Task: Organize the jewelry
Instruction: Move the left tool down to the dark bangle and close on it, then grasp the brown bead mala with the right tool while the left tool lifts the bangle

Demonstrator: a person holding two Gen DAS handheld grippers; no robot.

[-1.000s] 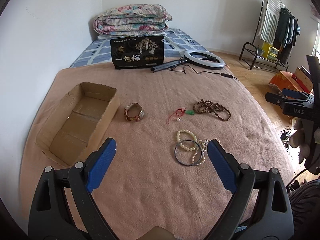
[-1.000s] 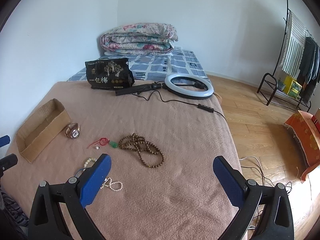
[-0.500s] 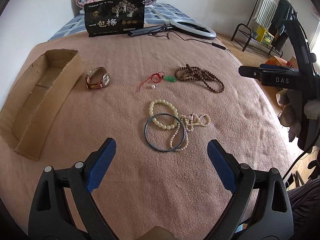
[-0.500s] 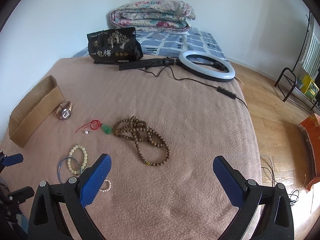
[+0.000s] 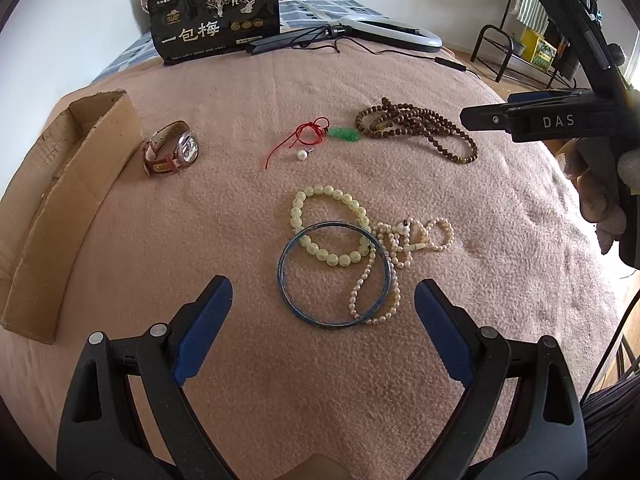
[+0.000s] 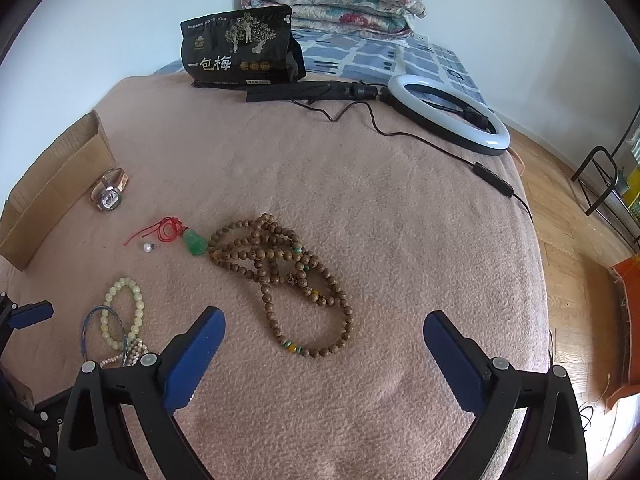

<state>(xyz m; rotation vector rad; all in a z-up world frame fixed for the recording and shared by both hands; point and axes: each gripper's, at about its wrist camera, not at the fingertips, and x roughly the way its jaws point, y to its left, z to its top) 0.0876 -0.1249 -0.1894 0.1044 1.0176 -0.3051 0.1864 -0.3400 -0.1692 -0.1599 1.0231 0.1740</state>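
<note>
Left gripper (image 5: pixel 322 320) (jaws spread, holding nothing) is hovering over blanket with blue bangle (image 5: pixel 334 273) lying at twelve o'clock

Black gripper (image 5: pixel 322 314), blue-padded jaws

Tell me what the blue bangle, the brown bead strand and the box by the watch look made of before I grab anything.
Blue bangle: thin rigid ring with a mottled, slightly glossy surface; glass, stone or enamelled metal, I cannot tell which. Brown bead strand: matte speckled round beads, probably wood or seed, with a few green and yellow accent beads. Box: plain brown corrugated cardboard, with raw, creased edges.
</note>
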